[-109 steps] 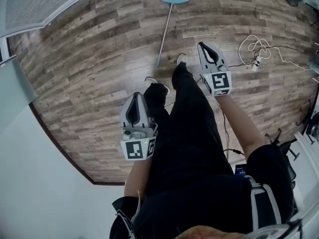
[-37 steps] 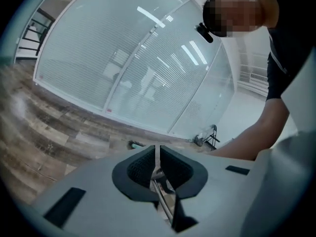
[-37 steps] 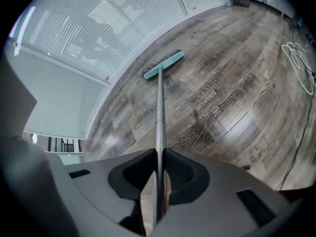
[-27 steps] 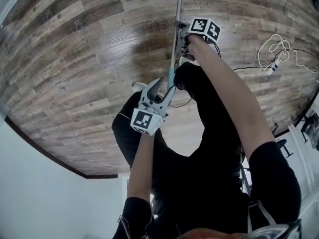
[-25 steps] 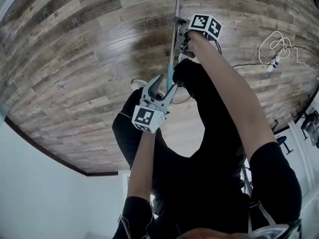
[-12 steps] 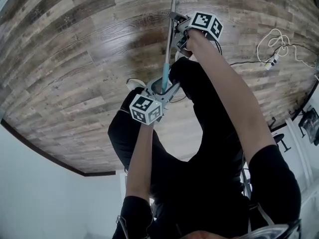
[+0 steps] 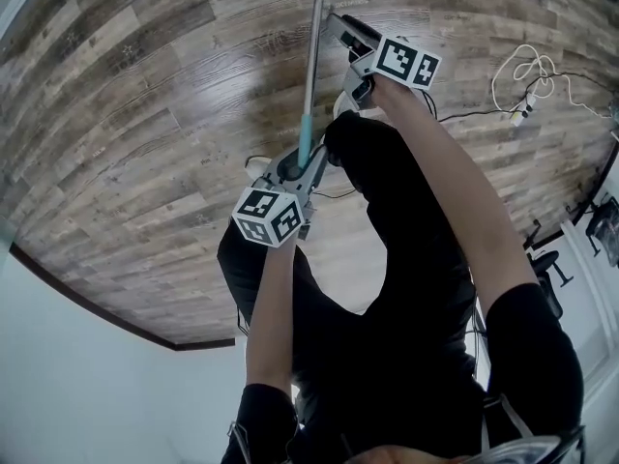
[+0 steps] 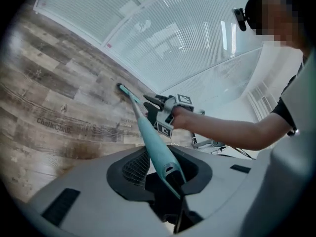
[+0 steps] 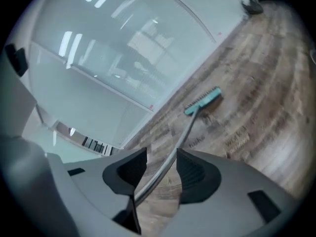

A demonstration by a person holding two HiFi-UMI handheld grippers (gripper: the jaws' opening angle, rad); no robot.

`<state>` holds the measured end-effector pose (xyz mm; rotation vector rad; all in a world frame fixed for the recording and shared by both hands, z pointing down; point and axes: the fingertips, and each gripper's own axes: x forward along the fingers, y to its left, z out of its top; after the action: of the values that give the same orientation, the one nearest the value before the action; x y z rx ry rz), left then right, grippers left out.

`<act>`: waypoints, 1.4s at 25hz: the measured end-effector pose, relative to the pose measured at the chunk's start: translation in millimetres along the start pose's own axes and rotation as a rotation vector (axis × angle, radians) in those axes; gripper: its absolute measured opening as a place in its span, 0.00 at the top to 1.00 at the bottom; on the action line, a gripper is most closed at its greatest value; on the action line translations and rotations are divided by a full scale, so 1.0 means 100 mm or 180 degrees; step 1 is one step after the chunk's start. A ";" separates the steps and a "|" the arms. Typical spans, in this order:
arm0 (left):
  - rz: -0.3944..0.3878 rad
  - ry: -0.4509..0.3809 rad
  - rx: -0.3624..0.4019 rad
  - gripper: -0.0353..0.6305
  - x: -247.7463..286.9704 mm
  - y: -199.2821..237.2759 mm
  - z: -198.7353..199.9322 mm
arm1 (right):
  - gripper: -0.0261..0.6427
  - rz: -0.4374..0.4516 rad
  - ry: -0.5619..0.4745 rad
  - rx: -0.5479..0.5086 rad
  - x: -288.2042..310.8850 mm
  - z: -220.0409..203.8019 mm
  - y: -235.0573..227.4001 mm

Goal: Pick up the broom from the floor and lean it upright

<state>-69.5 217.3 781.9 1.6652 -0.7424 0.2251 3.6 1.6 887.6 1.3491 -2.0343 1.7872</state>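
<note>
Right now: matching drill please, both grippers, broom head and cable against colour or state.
1 left gripper
2 right gripper
3 broom head
4 cable

a teal
b white, looped
c open round the handle
d shut on the handle's end

Pairs: 1-d, 2-c, 3-a, 4-b. The left jaws have just been closing, the right jaws opening.

Office-like room: wood-plank floor (image 7: 145, 114), blind-covered glass partition (image 8: 173, 38), white cable coil (image 7: 522, 113) on the floor.
</note>
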 end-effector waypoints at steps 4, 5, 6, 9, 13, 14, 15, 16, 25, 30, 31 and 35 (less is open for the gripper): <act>0.0010 -0.0033 -0.0102 0.78 -0.06 -0.23 0.26 | 0.70 0.0413 0.0068 -0.1887 -0.35 0.16 0.33; 0.0019 -0.0017 -0.0104 0.78 -0.06 -0.27 0.30 | 0.70 0.0455 0.0127 -0.2370 -0.41 0.13 0.40; 0.0032 0.0002 -0.0083 0.78 -0.05 -0.32 0.33 | 0.70 0.0499 0.0219 -0.2861 -0.44 0.07 0.45; -0.0028 -0.0007 -0.0043 0.77 -0.03 -0.44 0.38 | 0.67 0.0626 0.0606 -0.4283 -0.42 -0.21 0.45; -0.0235 -0.0140 -0.0164 0.75 -0.09 -0.52 0.46 | 0.63 0.0715 0.0546 -0.5186 -0.24 -0.43 0.61; -0.0239 -0.0141 -0.0142 0.74 -0.08 -0.53 0.47 | 0.63 0.0757 0.0510 -0.5301 -0.20 -0.47 0.66; -0.0237 -0.0131 -0.0107 0.74 -0.07 -0.54 0.47 | 0.63 0.0801 0.0494 -0.5394 -0.16 -0.50 0.69; -0.0241 -0.0121 -0.0085 0.74 -0.05 -0.55 0.47 | 0.63 0.0846 0.0497 -0.5470 -0.13 -0.53 0.71; -0.0452 -0.0080 -0.0078 0.71 -0.01 -0.60 0.45 | 0.80 0.0776 0.0469 -0.6281 0.11 -0.66 0.72; -0.1174 0.0326 0.0473 0.63 -0.06 -1.14 0.19 | 0.84 0.0678 0.0431 -0.6588 -0.09 -0.58 0.74; -0.1402 0.0590 0.0629 0.59 -0.10 -1.33 0.06 | 0.86 0.0695 0.0400 -0.6662 -0.15 -0.55 0.78; -0.1780 0.0435 0.1080 0.55 -0.36 -1.89 0.02 | 0.88 0.0667 0.0314 -0.6755 -0.42 -0.37 0.92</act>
<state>12.0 238.5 608.5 2.0859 -0.1180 0.0657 -49.8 46.3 805.3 0.2096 -2.2173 -0.7033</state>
